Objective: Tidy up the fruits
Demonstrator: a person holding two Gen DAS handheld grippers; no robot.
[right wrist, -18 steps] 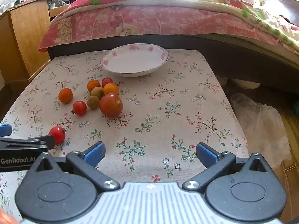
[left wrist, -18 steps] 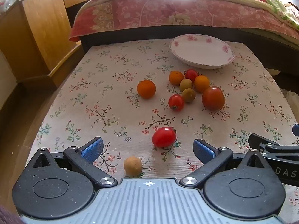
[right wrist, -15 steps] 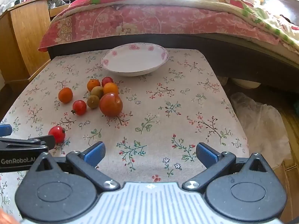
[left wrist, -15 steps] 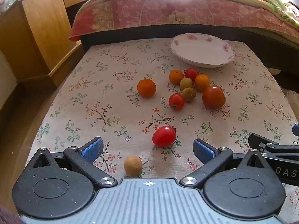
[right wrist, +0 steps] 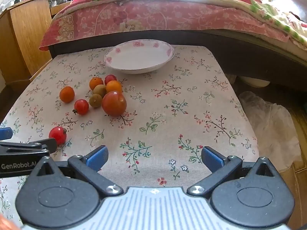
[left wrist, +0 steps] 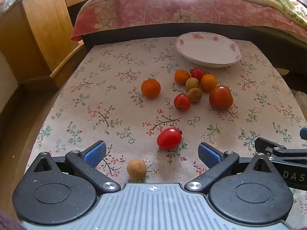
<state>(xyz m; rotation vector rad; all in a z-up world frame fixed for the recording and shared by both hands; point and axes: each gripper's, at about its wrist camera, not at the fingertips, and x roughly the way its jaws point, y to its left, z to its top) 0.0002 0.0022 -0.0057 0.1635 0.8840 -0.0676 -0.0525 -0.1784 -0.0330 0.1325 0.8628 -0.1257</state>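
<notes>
A: On floral cloth (left wrist: 115,88), what's sitting?
B: Glossy round fruits (left wrist: 193,90) clustering before glazed plate (left wrist: 208,47); quilted bed (right wrist: 153,15) looming behind.
A: Jaws?
B: Left gripper (left wrist: 151,152), right gripper (right wrist: 154,156) both gaping, gripping nothing.

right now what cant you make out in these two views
- Tan round fruit: absent from the right wrist view, beyond its left edge.
- Red tomato: right wrist view, partly behind the left gripper's finger.
- Right gripper: only one finger shows in the left wrist view.
- Bed top: glare, both views.
</notes>
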